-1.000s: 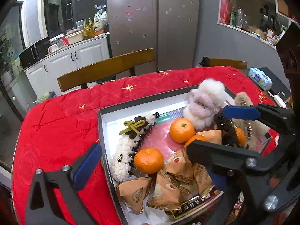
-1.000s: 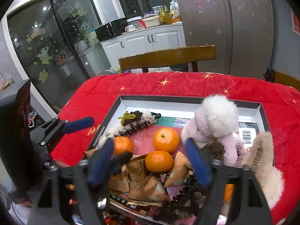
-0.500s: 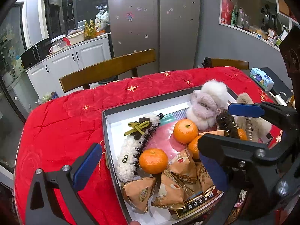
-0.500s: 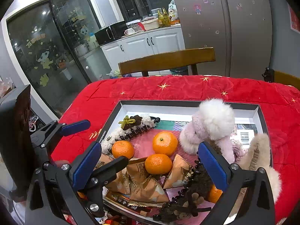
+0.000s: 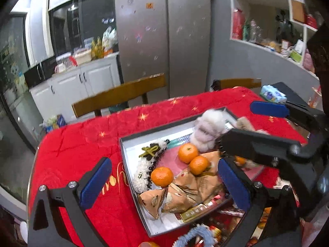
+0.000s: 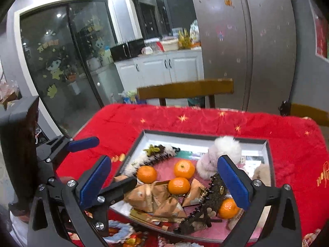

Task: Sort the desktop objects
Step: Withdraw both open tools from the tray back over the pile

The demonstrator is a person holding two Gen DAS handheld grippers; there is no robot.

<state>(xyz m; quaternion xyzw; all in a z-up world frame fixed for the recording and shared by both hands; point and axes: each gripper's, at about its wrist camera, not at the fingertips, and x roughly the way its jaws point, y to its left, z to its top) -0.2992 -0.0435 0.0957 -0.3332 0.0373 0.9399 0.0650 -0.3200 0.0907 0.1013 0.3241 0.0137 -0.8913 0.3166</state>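
Ahead of and below both tongs, on the red tablecloth [image 6: 205, 121], sits your tray [image 6: 205, 139] of mixed goods.

- Right gripper [image 6: 164, 182]: jaws spread wide, nothing between them.
- Left gripper [image 5: 164, 185]: jaws likewise wide, empty.
- Mandarins [image 6: 184, 169], four visible: firm, round, likely to roll; close across the widest part, gently.
- Snack packets [image 6: 152, 195], just beyond your right pads: light, crinkly, probably slippery; pinch a sealed corner.
- Dark claw clip [image 6: 207, 205], under the right-hand pad: rigid with teeth, liable to snag; grasp along the spine.
- Fluffy pink clip [image 6: 222, 154], beyond the right-hand pad: soft, compressible; squeeze deep.
- White fuzzy clip [image 5: 148, 164]: same handling.
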